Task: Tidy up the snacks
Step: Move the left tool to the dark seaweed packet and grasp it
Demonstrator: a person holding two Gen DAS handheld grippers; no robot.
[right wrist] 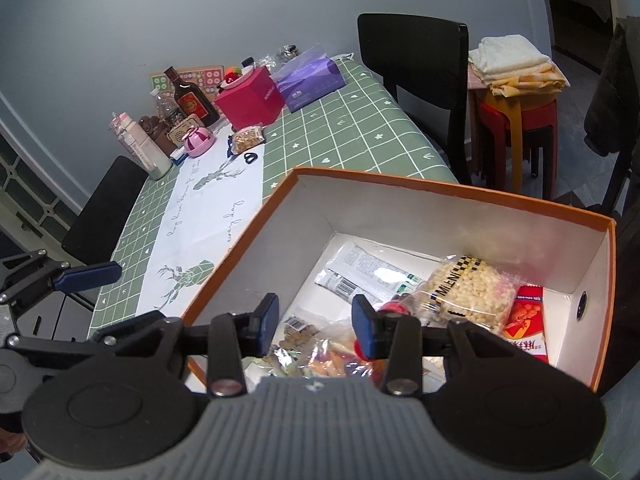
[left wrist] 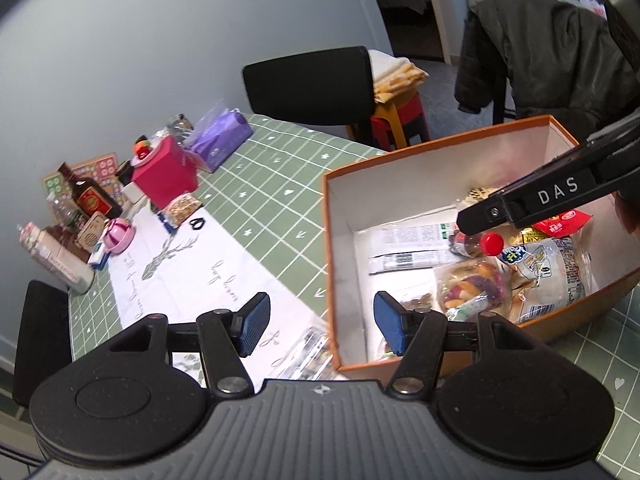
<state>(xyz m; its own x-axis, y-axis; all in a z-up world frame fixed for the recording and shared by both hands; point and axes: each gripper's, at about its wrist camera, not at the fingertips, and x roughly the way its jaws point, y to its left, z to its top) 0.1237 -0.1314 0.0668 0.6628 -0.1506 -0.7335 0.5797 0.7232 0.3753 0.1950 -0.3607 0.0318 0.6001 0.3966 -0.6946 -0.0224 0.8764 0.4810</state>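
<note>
An orange box (left wrist: 332, 264) with white inner walls stands on the green checked table. It holds several snack packets: white wrappers (right wrist: 360, 272), a puffed-corn bag (right wrist: 468, 296), a red packet (right wrist: 524, 320) and a colourful dried-fruit bag (left wrist: 472, 292). My left gripper (left wrist: 322, 324) hangs open over the box's near left corner with nothing between its blue pads. My right gripper (right wrist: 316, 326) is open above the packets inside the box, gripping nothing. One right finger (left wrist: 540, 200) shows from the side in the left wrist view. A bag of nuts (right wrist: 248, 138) lies on the table farther off.
At the table's far end stand a red box (right wrist: 250, 98), a purple tissue pack (right wrist: 312, 78), a dark bottle (right wrist: 188, 98) and small items. Black chairs (right wrist: 412, 64) flank the table. A stool with folded towels (right wrist: 516, 68) stands to the right.
</note>
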